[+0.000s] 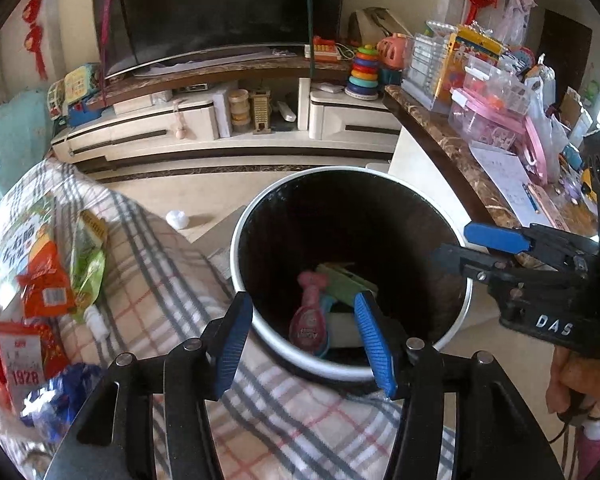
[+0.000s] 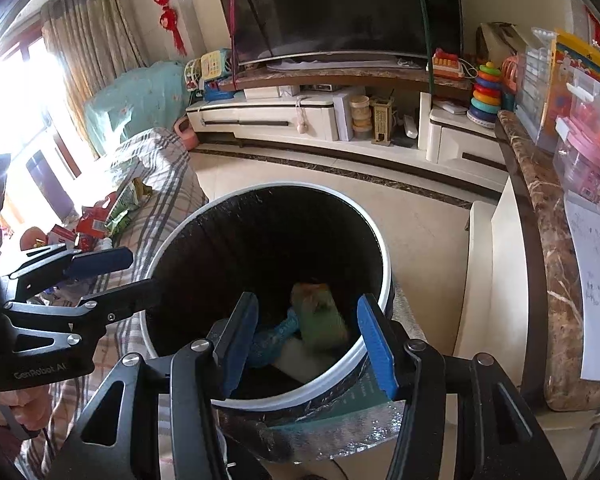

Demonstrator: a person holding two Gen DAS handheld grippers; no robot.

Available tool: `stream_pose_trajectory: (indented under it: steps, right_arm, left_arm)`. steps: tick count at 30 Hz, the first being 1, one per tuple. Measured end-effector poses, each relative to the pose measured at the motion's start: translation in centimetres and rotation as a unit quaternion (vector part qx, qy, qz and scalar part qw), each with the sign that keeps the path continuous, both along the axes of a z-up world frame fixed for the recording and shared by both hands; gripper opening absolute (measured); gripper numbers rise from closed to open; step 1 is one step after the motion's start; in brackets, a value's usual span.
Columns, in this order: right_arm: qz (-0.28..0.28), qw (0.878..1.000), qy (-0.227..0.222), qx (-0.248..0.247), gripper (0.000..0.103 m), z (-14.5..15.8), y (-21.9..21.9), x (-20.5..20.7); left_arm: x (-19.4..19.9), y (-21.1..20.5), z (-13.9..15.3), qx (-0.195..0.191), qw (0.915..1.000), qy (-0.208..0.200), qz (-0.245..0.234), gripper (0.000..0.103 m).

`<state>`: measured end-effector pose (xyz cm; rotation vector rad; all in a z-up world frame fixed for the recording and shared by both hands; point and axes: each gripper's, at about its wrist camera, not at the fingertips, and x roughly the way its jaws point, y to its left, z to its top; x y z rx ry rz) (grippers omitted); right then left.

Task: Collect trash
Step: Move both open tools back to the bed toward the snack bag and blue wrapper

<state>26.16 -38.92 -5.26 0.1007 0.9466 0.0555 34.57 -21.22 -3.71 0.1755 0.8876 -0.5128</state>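
Both grippers hang over the round bin [image 1: 252, 216], which stands on the floor between the checked blanket [image 1: 284, 412] and the marble-topped surface [image 1: 440, 136]. The bin has a white rim and a dark inside.

The left gripper [image 1: 304, 344] points down into the bin with its jaws about half open and nothing between the 2 blue pads. Straight below it, at the bottom of the bin, lie a pink packet [image 1: 306, 320] and a green wrapper [image 1: 340, 284], with something white beside them.

The right gripper [image 2: 306, 344] also points into the bin, jaws about half open and empty. From its side the green wrapper [image 2: 320, 312] and a blue piece of trash [image 2: 272, 340] show down in the bin. A hand [image 1: 572, 380] holds this gripper at the right edge of the left camera's view.

More trash lies on the blanket to the left: a red packet [image 1: 46, 284], a green bag [image 1: 86, 264], a small white bottle [image 1: 96, 320], a red and white pack [image 1: 20, 360] and a crumpled blue wrapper [image 1: 60, 396]. A white scrap [image 1: 177, 219] lies on the floor beyond the blanket. A dark television [image 1: 220, 8] stands on a long low cabinet [image 1: 160, 136] at the back, and the surface to the right is crowded with clear plastic boxes [image 1: 488, 104] and papers.
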Motion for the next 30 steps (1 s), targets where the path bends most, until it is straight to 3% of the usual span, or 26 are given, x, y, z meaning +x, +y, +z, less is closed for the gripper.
stream_pose_trajectory:
  steps: [5,10,15,20,25,30]
  right_arm:
    - [-0.007,1.0,-0.013,0.016,0.058,0.5,0.3,-1.3]
    - [-0.01,0.999,-0.03,0.024,0.062,0.8,1.7,-2.7]
    - [-0.005,0.998,-0.046,0.045,0.078,0.9,3.5,-4.1]
    - [0.016,0.996,-0.046,0.071,0.091,0.5,6.1,-5.0]
    - [0.051,0.995,-0.042,0.077,0.091,0.3,9.4,-5.6]
    - [0.075,0.993,-0.042,0.087,0.099,0.1,12.2,-5.9]
  left_arm:
    - [-2.7,3.0,-0.6,-0.026,0.999,-0.005,0.035,0.061]
    - [-6.1,6.3,-1.6,-0.041,0.9969,0.001,0.067,0.061]
    - [-8.8,9.9,-1.7,-0.052,0.9932,0.006,0.104,0.061]
    - [-11.5,13.4,-1.4,-0.058,0.9882,0.007,0.142,0.061]
    - [-13.7,16.2,-1.0,-0.062,0.9821,0.006,0.178,0.061]
    - [-15.8,19.0,-0.9,-0.065,0.9745,0.004,0.215,0.061]
